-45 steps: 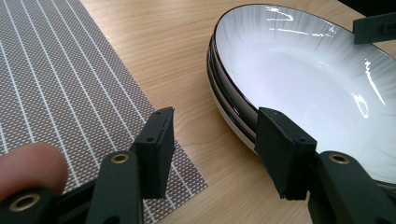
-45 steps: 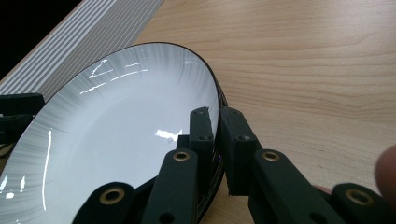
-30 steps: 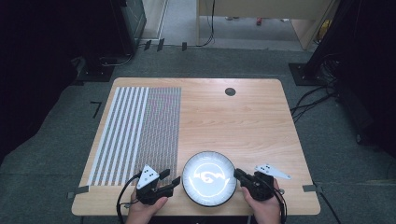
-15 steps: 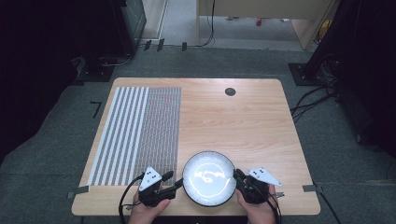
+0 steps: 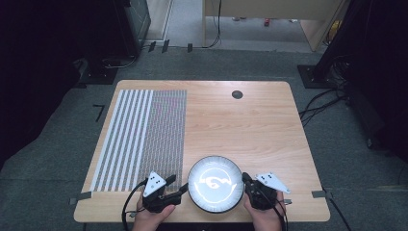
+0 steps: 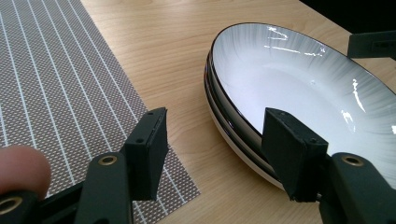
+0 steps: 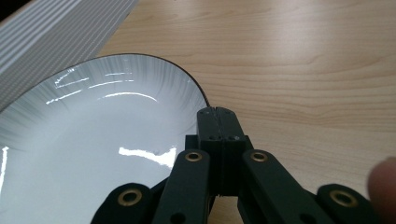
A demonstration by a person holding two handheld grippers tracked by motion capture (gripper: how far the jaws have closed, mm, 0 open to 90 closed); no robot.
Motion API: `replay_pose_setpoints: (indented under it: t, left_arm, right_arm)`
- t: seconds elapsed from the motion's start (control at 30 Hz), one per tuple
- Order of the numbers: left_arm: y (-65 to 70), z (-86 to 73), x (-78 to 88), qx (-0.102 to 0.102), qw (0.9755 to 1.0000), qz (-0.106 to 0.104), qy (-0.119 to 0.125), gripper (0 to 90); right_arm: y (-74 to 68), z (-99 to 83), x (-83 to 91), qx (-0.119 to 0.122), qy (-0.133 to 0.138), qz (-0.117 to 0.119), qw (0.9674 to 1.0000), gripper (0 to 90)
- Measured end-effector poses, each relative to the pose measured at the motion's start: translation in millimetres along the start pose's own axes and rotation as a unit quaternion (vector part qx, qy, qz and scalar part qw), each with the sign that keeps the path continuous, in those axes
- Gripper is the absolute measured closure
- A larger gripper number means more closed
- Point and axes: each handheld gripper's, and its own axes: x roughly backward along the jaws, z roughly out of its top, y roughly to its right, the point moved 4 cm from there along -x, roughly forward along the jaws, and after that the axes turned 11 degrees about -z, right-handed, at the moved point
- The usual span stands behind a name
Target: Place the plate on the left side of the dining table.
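Note:
A white plate with a dark rim (image 5: 215,183) sits near the table's front edge; the left gripper view shows it as a stack of two (image 6: 299,79). My left gripper (image 5: 177,184) is at its left side, open, its jaws just having opened wider. One jaw is over the mat's edge and the other is in front of the plates' rim (image 6: 215,114). My right gripper (image 5: 245,179) is at the plate's right side. Its jaws have just closed together, and their tips (image 7: 215,112) are at the rim of the plate (image 7: 93,130). No gap shows between them.
A striped woven placemat (image 5: 139,134) covers the table's left part and reaches close to the plate (image 6: 56,84). The wooden table (image 5: 250,130) has a black round cable hole (image 5: 236,94) at the back. Dark floor and cables surround it.
My right gripper has shifted slightly toward the plate's rim. The left gripper and the plate have kept their places.

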Motion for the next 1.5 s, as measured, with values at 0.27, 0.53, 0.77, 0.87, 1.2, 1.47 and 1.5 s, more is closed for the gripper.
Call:
replay_pose_setpoints:
  t: [0.27,0.53,0.77,0.87,1.2,1.47,1.5]
  left_arm:
    - [5.1,-1.5,-2.0,-0.023,0.9997,0.000,-0.009,50.8]
    - [2.9,-2.0,-1.3,-0.016,0.9997,-0.017,-0.012,55.1]
    - [4.1,-2.4,-1.9,-0.017,0.9995,-0.022,-0.015,58.1]
    - [4.5,-2.5,-2.1,-0.016,0.9995,-0.024,-0.015,59.8]
    - [6.0,-3.0,-2.3,-0.021,0.9992,-0.030,-0.018,65.7]
    - [5.7,-2.9,-2.6,-0.013,0.9988,-0.043,-0.020,73.2]
    - [5.4,-2.8,-2.6,-0.011,0.9987,-0.046,-0.020,73.2]
  right_arm:
    - [1.9,3.0,3.2,-0.054,-0.009,0.077,0.9955,90.0]
    - [29.4,4.6,1.9,-0.115,-0.036,0.094,0.9883,81.7]
    - [29.9,1.8,-2.8,-0.131,-0.072,0.133,0.9798,80.6]
    - [25.8,-0.6,-4.2,-0.124,-0.081,0.135,0.9797,80.0]
    - [33.8,-0.5,-7.0,-0.185,-0.111,0.171,0.9614,81.8]
    - [30.8,2.1,-4.0,-0.176,-0.109,0.167,0.9640,78.4]
    - [30.5,2.1,-4.2,-0.176,-0.109,0.165,0.9643,78.0]
